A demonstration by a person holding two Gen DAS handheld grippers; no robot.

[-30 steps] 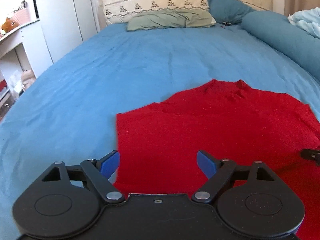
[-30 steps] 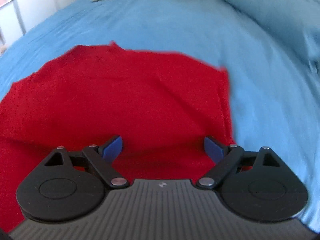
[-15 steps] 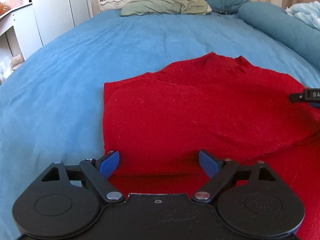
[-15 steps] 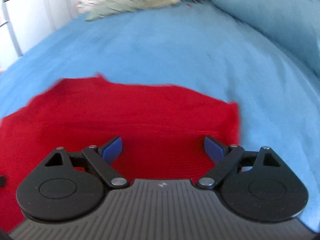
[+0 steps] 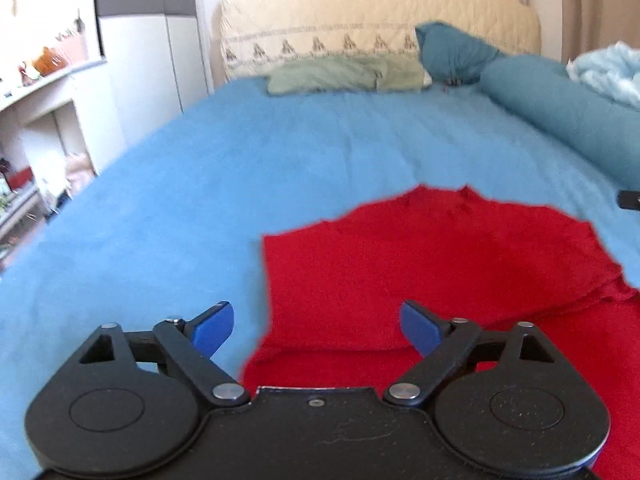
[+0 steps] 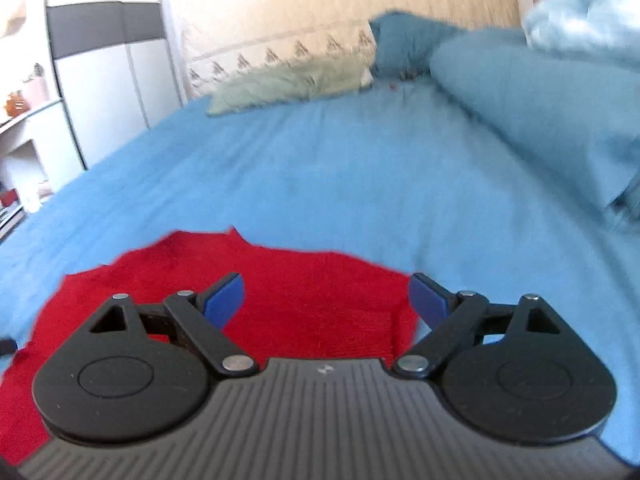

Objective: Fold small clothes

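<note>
1. Left wrist view: the left gripper (image 5: 316,322) has its jaws spread wide and grasps nothing. Its blue pads (image 5: 212,326) hang above the near part of the bed.
2. The red garment (image 5: 432,264) lies flat on the blue bedsheet (image 5: 280,152), in the lower right of this view. Its upper layer is folded over a lower one, with a folded edge running across just ahead of the gripper. The garment's left edge falls between the two pads, so the left pad is over bare sheet and the right pad over red cloth.
3. Further back sit a green pillow (image 5: 344,74), a teal pillow (image 5: 452,50) and a teal bolster (image 5: 560,108) along the right side, with a cream headboard cover (image 5: 360,20) behind them. A small dark part of the other tool shows at the right edge.
4. Right wrist view: the right gripper (image 6: 326,302) is likewise released, its pads (image 6: 224,300) well apart and empty.
5. Here the red garment (image 6: 312,292) lies at the lower left, on the bedsheet (image 6: 340,172). Its right edge lies close by the right pad. The view is blurred, so I cannot tell whether either pad touches the cloth.
6. A white wardrobe (image 6: 108,68) stands at the left beyond the bed.
</note>
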